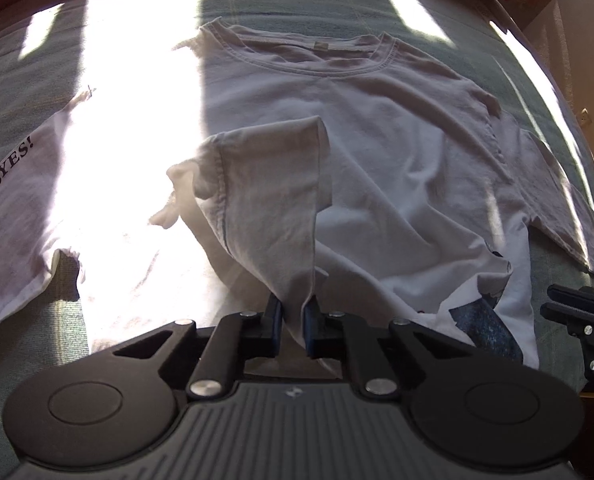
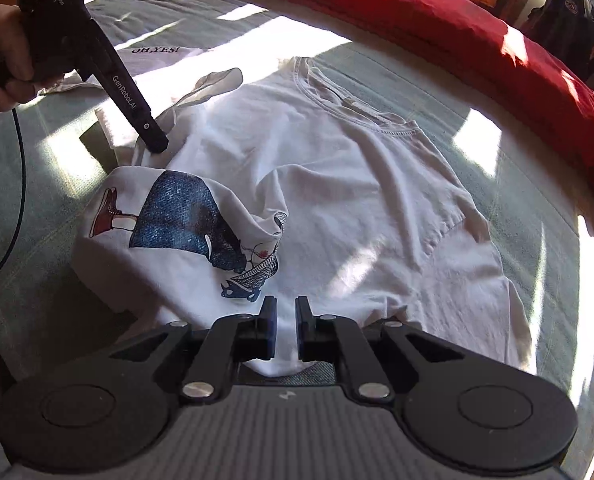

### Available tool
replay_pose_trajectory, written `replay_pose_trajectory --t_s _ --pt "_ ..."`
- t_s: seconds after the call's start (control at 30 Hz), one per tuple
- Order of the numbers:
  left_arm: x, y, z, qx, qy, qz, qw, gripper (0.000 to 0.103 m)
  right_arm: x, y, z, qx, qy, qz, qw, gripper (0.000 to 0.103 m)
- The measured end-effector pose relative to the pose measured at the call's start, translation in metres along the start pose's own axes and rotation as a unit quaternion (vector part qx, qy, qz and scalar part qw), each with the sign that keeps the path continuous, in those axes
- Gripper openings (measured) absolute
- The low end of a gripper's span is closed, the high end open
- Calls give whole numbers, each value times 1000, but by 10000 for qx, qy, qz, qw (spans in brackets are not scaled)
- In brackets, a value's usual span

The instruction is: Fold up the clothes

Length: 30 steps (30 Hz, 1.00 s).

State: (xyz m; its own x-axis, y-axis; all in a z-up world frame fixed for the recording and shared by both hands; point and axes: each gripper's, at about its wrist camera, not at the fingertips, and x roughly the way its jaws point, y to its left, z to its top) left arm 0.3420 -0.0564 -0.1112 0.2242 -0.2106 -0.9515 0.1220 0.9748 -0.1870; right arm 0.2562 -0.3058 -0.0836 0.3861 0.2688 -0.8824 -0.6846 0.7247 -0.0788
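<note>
Sunlight falls in bright bars across a pale green bed point(image 2: 337, 76) where a white T-shirt point(image 2: 337, 200) lies spread out, its round neckline point(image 2: 357, 110) at the far side. The lower left part of the shirt is turned up, so a print of a figure in blue point(image 2: 185, 216) with red boots shows on the folded-over cloth.

From the left wrist camera, the left tongs point(image 1: 294, 316) are closed on a sleeve point(image 1: 269, 200) of the shirt. The sleeve cloth runs down between the two blue pads and is pinched there, lifted into a raised, twisted fold above the shirt body. In the right wrist view the same tool shows as a black handle, gripped by a person's hand point(image 2: 1, 56), slanting down to the shirt's left shoulder area, with a black cable point(image 2: 17, 184) trailing from it.

From the right wrist camera, the right tongs point(image 2: 286, 320) sit at the shirt's near hem. The two pads stand a narrow gap apart with white cloth between them; whether they actually pinch the cloth cannot be told from the picture.

A second white garment printed with "OH,YES!" point(image 1: 13, 168) lies on the bed just to the left of the shirt. A red blanket point(image 2: 477, 40) lies bunched along the far edge of the bed. Dark clothes point(image 2: 565, 20) hang in the far right corner of the room.
</note>
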Motion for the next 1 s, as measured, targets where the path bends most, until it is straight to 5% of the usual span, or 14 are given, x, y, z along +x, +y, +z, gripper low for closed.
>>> replay_pose_trajectory --t_s 0.23,0.37,0.5,0.53,0.57,0.6,0.63,1.0 --pt "-22 0 -10 257 -162 108 9995 8 -5 18 -24 556 504 1638 9836 40" --pt "-25 4 -19 294 -157 181 9993 8 9 41 -38 659 479 1879 9788 53" --pt "-30 6 -27 359 -209 193 9990 8 33 36 -34 1401 237 1870 9720 53" --pt "-31 7 -29 399 -216 202 9988 8 36 32 -31 1574 219 1925 9683 51" --pt "-33 7 -32 442 -219 215 9986 8 38 28 -29 1745 203 1979 9643 38" --pt "-36 7 -35 483 -222 229 9983 8 41 23 -26 1916 186 2033 9600 9" --pt "-38 7 -38 524 -226 242 9981 8 41 20 -24 1997 243 2007 9588 6" --pt "-80 4 -92 809 114 101 9966 7 -22 0 -29 1873 938 1916 9589 4"
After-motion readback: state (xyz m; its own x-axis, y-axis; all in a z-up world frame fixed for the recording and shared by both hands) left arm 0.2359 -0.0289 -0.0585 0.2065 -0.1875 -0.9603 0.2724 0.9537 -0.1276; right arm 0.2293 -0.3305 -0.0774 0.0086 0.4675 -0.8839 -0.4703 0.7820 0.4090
